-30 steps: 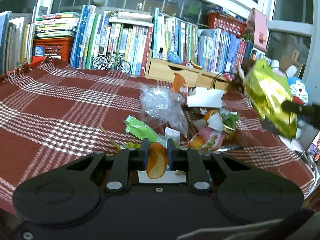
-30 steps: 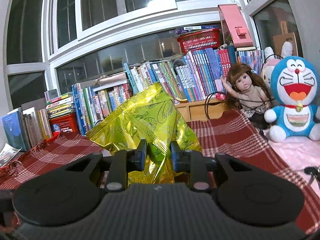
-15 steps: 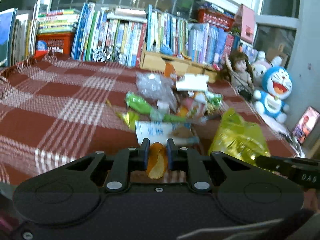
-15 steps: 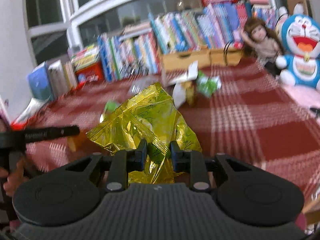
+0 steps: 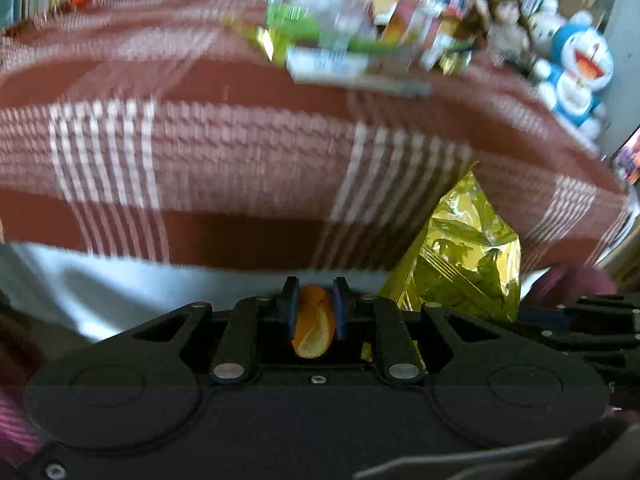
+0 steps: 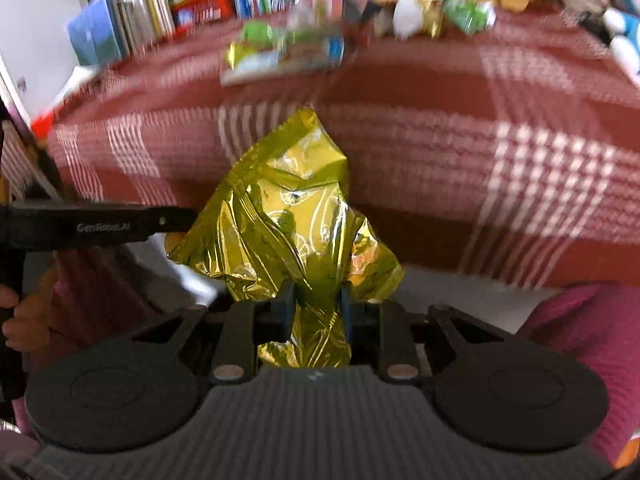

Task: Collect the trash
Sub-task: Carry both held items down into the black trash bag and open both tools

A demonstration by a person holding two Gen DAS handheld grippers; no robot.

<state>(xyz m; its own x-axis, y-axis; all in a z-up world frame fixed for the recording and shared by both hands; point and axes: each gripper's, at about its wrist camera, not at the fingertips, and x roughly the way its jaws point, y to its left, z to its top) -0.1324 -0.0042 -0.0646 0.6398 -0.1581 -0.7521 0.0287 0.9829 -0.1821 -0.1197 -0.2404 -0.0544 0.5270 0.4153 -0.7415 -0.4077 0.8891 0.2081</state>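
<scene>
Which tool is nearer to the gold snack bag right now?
Right. The right tool is clamped on the gold snack bag; the left tool, holding an orange peel, sits beside it.

The bag [image 6: 296, 216] is thin crinkled foil, mirror-glossy yellow-gold with sharp creases and bright glints. The peel [image 5: 314, 322] looks matt and slightly pitted, orange outside, paler and softer on its inner face. The left gripper [image 5: 314, 304] is matt black plastic with bright metal rivets and blue pads; the right gripper [image 6: 316, 304] has the same matt plastic, its body finely ribbed. The bench [image 5: 240, 152] wears a coarse woven cloth, red with white checks, rough-textured. The far toy [image 5: 580, 64] looks plush. A sleeve [image 6: 596, 320] is knitted magenta fabric.
</scene>
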